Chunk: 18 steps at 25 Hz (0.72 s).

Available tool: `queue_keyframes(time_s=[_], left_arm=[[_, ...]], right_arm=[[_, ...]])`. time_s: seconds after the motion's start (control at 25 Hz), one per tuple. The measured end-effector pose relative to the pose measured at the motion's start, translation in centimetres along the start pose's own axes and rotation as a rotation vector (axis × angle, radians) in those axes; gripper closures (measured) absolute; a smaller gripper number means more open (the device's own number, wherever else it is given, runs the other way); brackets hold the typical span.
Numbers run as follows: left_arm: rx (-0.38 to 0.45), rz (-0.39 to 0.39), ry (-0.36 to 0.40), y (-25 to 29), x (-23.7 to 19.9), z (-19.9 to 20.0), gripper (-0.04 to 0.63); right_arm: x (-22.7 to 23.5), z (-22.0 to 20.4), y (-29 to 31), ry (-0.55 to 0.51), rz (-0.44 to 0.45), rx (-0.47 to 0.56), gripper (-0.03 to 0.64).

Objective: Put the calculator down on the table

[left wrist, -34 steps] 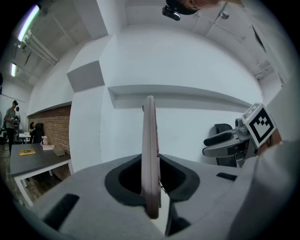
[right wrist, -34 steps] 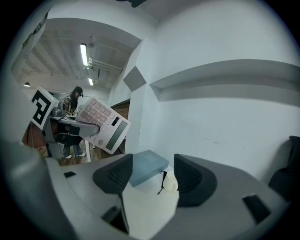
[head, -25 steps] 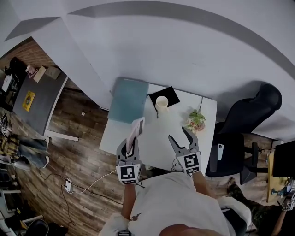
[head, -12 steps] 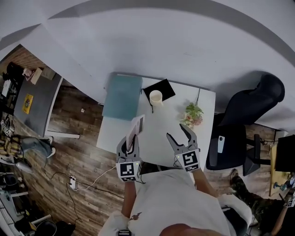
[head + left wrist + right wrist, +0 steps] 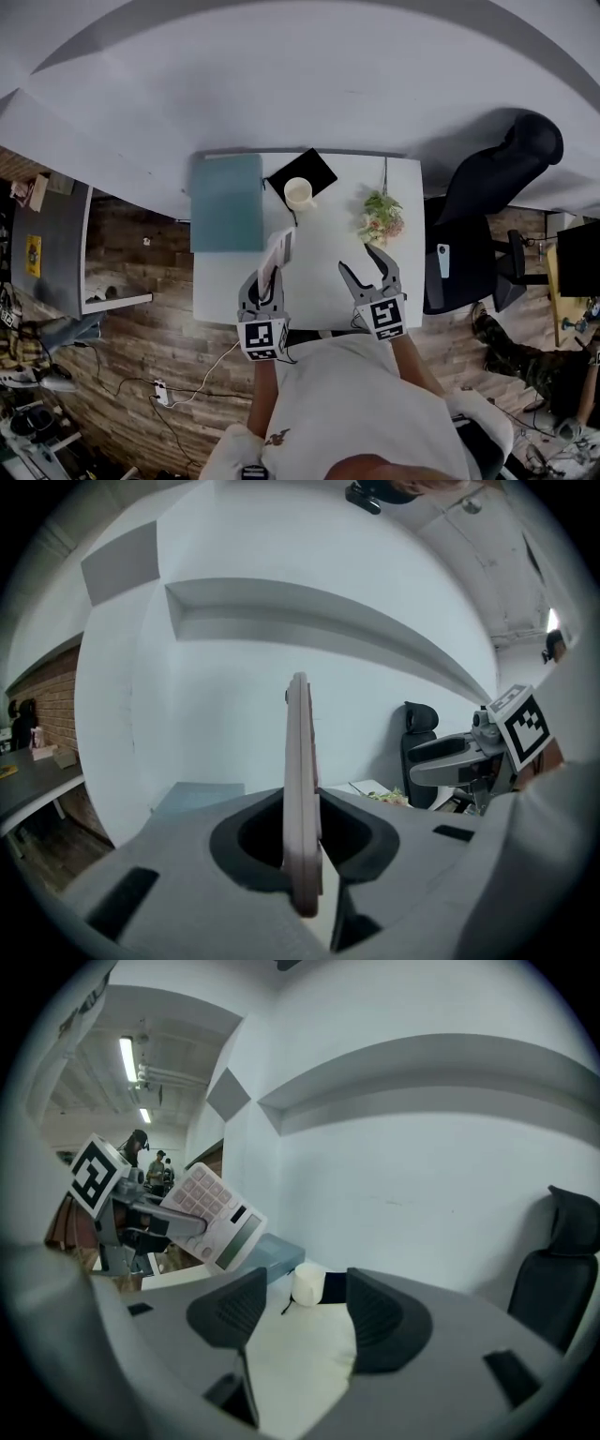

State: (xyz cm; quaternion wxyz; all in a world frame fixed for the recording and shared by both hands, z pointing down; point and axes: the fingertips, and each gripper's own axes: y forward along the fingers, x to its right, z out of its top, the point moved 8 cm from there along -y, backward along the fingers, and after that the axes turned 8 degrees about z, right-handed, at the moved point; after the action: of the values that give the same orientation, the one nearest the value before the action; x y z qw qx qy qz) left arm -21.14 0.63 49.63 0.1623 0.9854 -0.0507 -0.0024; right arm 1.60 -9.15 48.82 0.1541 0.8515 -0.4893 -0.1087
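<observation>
The left tongs point(image 5: 302, 850) are clamped shut on the calculator point(image 5: 300, 771), pinching its lower end so that the thin pinkish body stands on edge and rises straight up from between the jaws. From the right gripper view the calculator point(image 5: 214, 1215) is tilted, with its keys and display turned towards the right tongs, and it is held in the air above the bench rather than resting on it. In the head view it sits just ahead of the left tongs point(image 5: 267, 286), over the near left part of the white bench point(image 5: 323, 281).

The right tongs point(image 5: 305, 1321) stand with their jaws apart and grip nothing; only bare bench top shows between them. In the head view they hover beside the left tongs, to their right, over the near edge of the bench, and the two pairs do not touch.

Beyond the gap of the right tongs stands a pale cup point(image 5: 307, 1285) on a black mat point(image 5: 305, 169). Ahead of the left tongs and a little to their left lies a flat blue-grey pad point(image 5: 227, 202) at the bench's left side. Ahead of the right tongs, slightly to their right, is a small plant point(image 5: 380, 217). Further right, off the bench, stands a black office chair point(image 5: 487, 206) on a wooden floor point(image 5: 141, 309).
</observation>
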Motion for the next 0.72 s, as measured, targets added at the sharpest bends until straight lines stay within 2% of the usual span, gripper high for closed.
queue_keyframes(time_s=[0.48,0.72], left_arm=[[-0.118,-0.211,-0.033,5.0,-0.7,-3.5,0.523],[-0.157,-0.279,-0.03,6.3,0.6,-4.6,0.522]], right_arm=[[-0.9,-2.4,1.4,0.081,-0.142,-0.099,0.353],[-0.9,-4.3,1.5,0.116,-0.162,-0.142,0.35]])
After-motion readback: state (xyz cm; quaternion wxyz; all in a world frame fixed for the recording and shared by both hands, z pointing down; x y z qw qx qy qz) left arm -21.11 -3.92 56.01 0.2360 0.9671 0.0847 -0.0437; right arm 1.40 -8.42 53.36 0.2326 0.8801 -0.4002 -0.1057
